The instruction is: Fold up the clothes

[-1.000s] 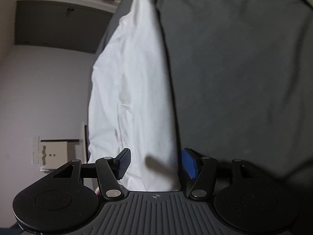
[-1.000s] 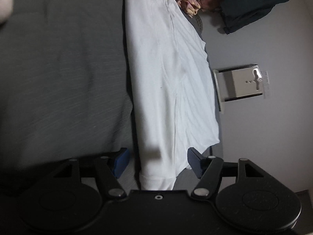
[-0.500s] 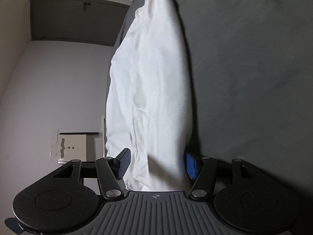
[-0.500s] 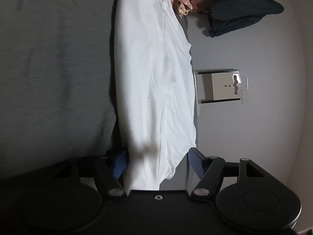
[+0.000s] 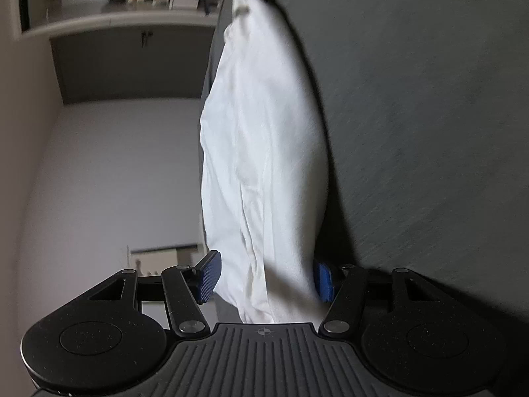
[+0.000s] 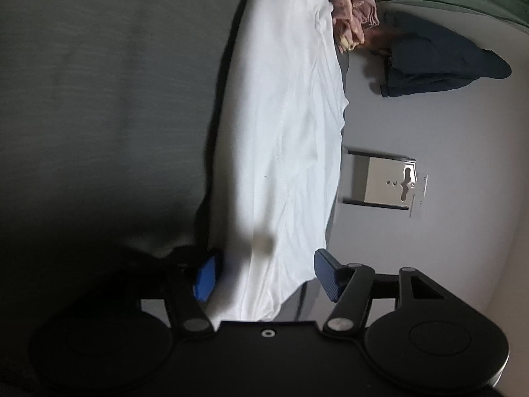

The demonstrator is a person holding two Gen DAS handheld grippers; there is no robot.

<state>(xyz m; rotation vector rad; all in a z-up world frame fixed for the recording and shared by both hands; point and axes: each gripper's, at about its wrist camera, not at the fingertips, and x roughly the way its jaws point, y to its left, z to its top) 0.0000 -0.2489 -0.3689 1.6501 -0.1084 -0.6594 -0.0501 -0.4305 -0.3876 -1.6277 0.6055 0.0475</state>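
Observation:
A white garment (image 5: pixel 264 152) lies long and narrow along the edge of the grey-covered surface (image 5: pixel 429 132), stretched between both grippers. My left gripper (image 5: pixel 266 278) is open, its blue pads (image 5: pixel 208 276) standing either side of the near end of the cloth. At the top of the left wrist view the other gripper's blue pad shows at the far end. In the right wrist view the white garment (image 6: pixel 287 139) runs away from my right gripper (image 6: pixel 267 274), also open, with the cloth's end between its fingers (image 6: pixel 327 274). The cloth bulges slightly, with a dark shadow beside it.
A pale floor lies beside the surface, with a metal plate (image 6: pixel 380 178) on it. Pink folded clothes (image 6: pixel 350 10) and a dark blue garment (image 6: pixel 436 63) sit beyond the far end. A grey cabinet (image 5: pixel 132 66) stands at the left wrist view's far side.
Both grippers have moved in over the ends of the white garment, so more cloth sits between the fingers. The jaw gaps have stayed equally wide.

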